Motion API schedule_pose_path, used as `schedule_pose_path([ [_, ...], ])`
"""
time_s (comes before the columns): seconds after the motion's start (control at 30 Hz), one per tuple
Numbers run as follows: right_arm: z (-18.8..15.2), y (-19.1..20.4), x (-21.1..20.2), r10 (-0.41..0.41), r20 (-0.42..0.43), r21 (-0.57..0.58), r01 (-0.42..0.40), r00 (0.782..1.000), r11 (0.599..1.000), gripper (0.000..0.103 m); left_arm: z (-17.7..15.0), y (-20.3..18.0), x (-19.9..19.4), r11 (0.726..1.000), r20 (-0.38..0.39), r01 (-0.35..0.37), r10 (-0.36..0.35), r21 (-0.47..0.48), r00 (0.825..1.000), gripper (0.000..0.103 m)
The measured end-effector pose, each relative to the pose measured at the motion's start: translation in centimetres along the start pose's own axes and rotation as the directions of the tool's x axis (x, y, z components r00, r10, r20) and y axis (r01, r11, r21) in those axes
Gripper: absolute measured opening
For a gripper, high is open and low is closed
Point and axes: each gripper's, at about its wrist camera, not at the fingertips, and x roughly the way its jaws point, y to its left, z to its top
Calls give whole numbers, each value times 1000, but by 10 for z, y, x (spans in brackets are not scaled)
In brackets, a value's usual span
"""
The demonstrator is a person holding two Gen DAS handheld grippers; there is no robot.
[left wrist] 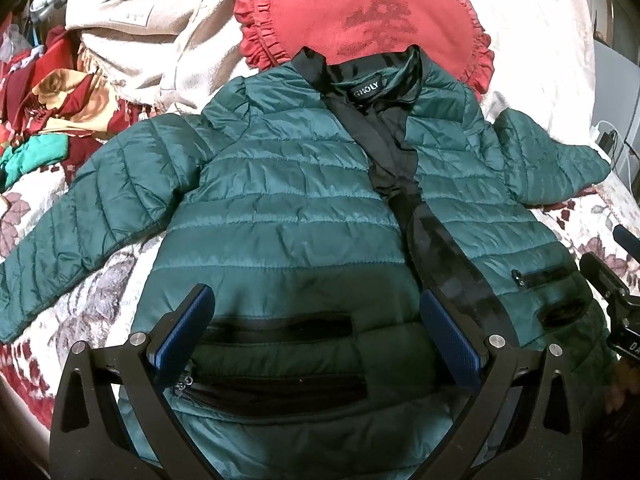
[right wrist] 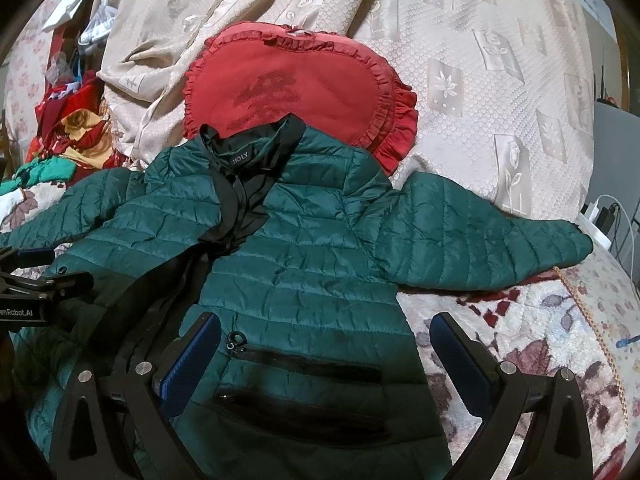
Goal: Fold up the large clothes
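Note:
A dark green quilted puffer jacket [left wrist: 280, 200] lies front-up and spread flat on the bed, collar far from me, both sleeves out to the sides; it also shows in the right wrist view [right wrist: 312, 248]. Its black zipper placket [left wrist: 400, 168] runs down the middle, partly open. My left gripper [left wrist: 316, 312] is open above the jacket's lower left front, over a black zip pocket [left wrist: 280, 328]. My right gripper [right wrist: 324, 336] is open above the lower right front and its zip pocket [right wrist: 304, 364]. Neither holds anything.
A red heart-shaped ruffled cushion [left wrist: 360, 12] lies just beyond the collar. Beige patterned bedding [right wrist: 460, 80] covers the back. A heap of red, yellow and teal cloth [left wrist: 52, 112] sits at the far left. A floral bedspread [right wrist: 540, 340] lies under the jacket. Chargers and cables [right wrist: 600, 212] sit at the right edge.

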Motion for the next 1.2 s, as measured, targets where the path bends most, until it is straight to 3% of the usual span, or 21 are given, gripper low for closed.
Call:
schedule_pose_path([
  [1.2,-3,2,0,-13,-5,-21,12,1000,1000,103,-3,0,4,1000,-20,1,0,11,1000,103],
])
